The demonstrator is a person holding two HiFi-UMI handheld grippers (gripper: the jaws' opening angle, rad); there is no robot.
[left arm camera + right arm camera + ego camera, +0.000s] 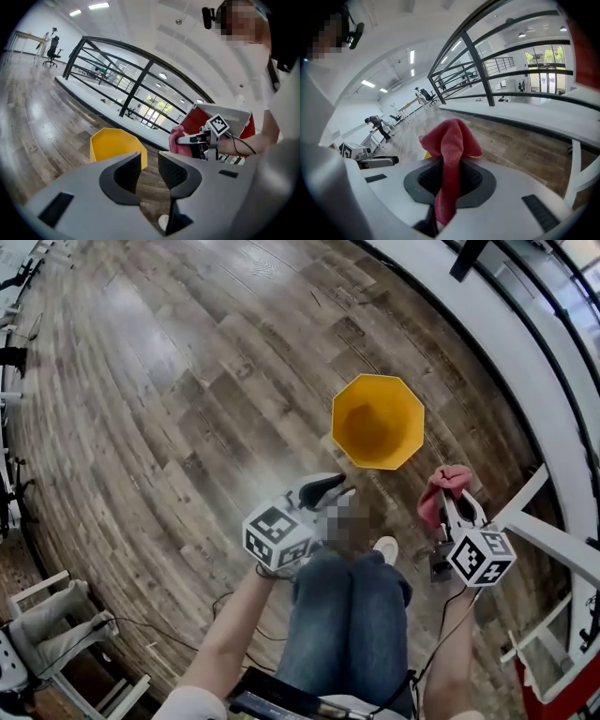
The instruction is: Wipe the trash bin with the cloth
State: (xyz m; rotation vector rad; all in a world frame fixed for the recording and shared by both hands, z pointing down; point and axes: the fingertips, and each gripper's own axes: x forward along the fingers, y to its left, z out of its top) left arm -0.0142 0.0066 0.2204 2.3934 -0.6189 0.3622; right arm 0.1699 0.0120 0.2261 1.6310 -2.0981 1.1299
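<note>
Red cloth (449, 140) is clamped in the right gripper (457, 512), bunched ahead of its jaws, evidently as the wiping pad. Left gripper (328, 491) is empty, jaws parted, probably free to steady the bin. Beyond both, the yellow bin (377, 421) stands upright and untouched on the wood floor (169, 399), near its railing-side edge.

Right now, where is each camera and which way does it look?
Head view: on the person's head, looking steeply down at the floor and yellow bin; shows forearms, legs, left gripper, right gripper.
Left gripper view: rides the left gripper, facing the bin past its open fingers; shows the person's right arm.
Right gripper view: rides the right gripper, facing the railing past the red cloth in its fingers; shows a white shirt.
Shared: head and left gripper views both show bin, cloth, right gripper.
</note>
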